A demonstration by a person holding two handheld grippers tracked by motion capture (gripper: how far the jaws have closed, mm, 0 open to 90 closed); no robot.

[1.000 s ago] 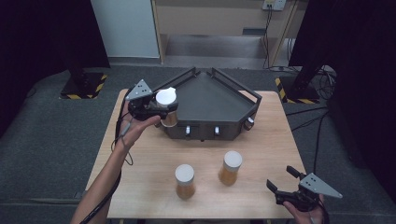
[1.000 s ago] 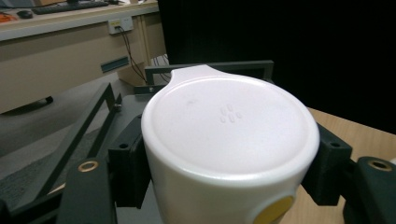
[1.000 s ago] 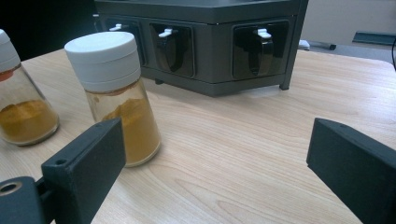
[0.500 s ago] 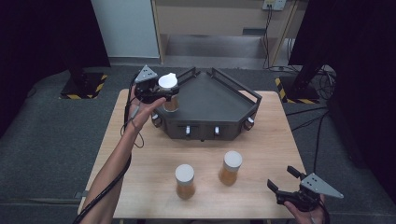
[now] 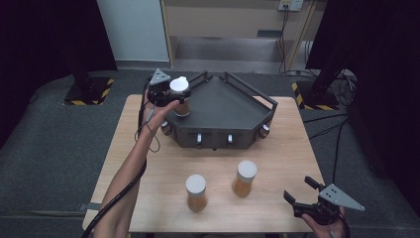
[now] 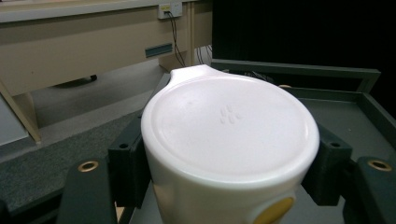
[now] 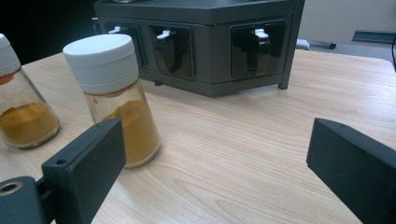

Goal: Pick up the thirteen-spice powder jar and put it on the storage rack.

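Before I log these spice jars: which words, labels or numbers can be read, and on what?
None can be read.
Jar in the left gripper: its white lid bears only small embossed dots.
Yellow patch on it: cut off, no text.
Two jars on the table: no labels show.

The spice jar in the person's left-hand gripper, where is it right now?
In the high view, the left gripper holds the spice jar over the near-left corner of the dark tray, far from the two jars standing on the table's near side.
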